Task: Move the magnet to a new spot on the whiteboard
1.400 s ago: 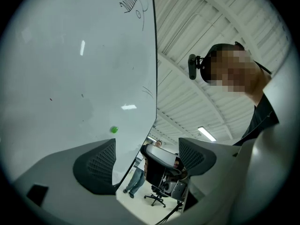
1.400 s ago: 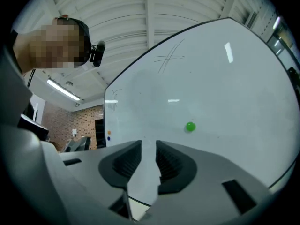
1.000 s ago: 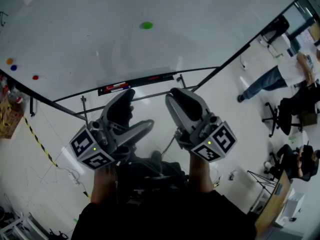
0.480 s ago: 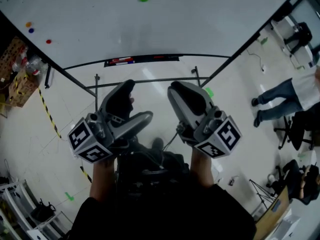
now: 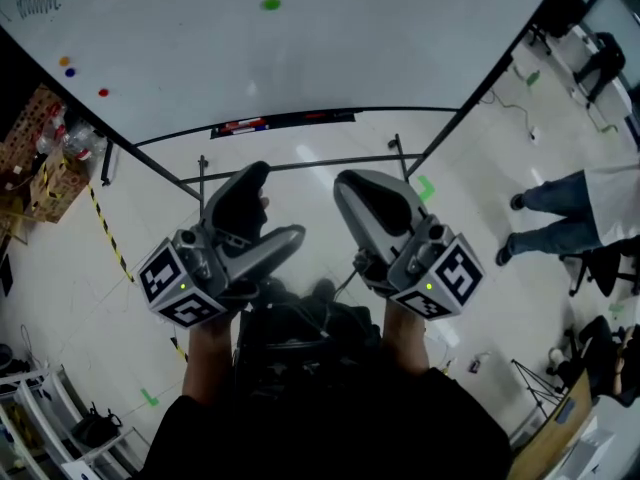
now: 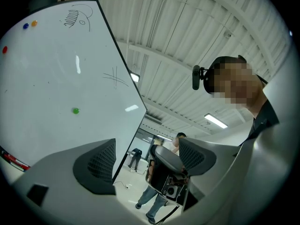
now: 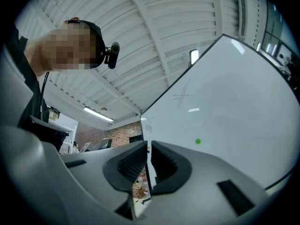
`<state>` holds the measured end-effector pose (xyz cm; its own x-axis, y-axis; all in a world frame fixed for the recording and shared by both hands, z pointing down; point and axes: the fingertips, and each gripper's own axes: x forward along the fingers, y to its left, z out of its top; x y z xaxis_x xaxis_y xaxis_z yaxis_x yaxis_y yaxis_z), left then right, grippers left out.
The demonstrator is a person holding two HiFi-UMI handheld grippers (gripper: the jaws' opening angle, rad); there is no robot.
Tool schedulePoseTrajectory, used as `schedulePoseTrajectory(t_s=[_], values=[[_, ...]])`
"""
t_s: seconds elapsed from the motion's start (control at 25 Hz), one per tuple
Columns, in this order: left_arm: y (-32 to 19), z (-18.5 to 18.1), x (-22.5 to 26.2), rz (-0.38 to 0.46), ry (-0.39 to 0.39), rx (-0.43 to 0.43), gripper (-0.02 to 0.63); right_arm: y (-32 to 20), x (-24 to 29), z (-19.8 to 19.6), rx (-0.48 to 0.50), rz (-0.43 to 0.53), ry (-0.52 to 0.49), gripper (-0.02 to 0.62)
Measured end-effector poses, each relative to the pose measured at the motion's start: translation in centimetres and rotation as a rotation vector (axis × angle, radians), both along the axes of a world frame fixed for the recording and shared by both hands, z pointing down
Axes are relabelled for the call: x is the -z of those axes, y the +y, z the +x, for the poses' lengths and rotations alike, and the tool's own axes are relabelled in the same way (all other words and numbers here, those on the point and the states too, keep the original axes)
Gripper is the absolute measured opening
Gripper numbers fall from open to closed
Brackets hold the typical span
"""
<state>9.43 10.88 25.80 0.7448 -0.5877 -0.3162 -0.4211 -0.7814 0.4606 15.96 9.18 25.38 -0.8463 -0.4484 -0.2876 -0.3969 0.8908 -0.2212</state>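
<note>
Facing the whiteboard (image 5: 400,38), both grippers hang well short of the green magnet (image 5: 271,4) stuck far up it. The left gripper (image 5: 272,208) gapes empty. The right gripper (image 5: 352,190) has just been closing to an empty slit, and arriving that narrow could knock the magnet loose.

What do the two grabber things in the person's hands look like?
Both are smooth grey plastic. The left gripper and right gripper each have two curved jaws lined with black textured pads. On each sits a cube with black-and-white square markers and a tiny green light. The right gripper's jaws have just been closing, nothing between them. The person wears dark clothing.
</note>
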Motion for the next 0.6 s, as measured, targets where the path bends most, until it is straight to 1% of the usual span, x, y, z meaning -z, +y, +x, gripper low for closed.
schedulePoseTrajectory(t_s=[0.04, 0.2, 0.28, 0.4, 0.6], values=[[-0.1, 0.0, 0.1, 0.003, 0.003, -0.005, 0.413, 0.0, 0.3, 0.0, -0.002, 0.012, -0.004, 0.041], [-0.6, -0.7, 0.4, 0.005, 0.018, -0.010, 0.413, -0.3, 0.3, -0.8, 0.003, 0.004, 0.012, 0.035], [-0.5, -1.4, 0.5, 0.013, 0.020, -0.009, 0.413, -0.4, 0.8, -1.6, 0.002, 0.024, 0.009, 0.032], [-0.5, -2.7, 0.6, 0.019, 0.027, -0.006, 0.413, -0.2, 0.6, -3.0, 0.013, 0.016, 0.024, 0.025], [-0.9, -4.7, 0.5, 0.013, 0.046, -0.006, 0.413, -0.4, 0.9, -5.1, 0.007, 0.031, 0.034, 0.018]])
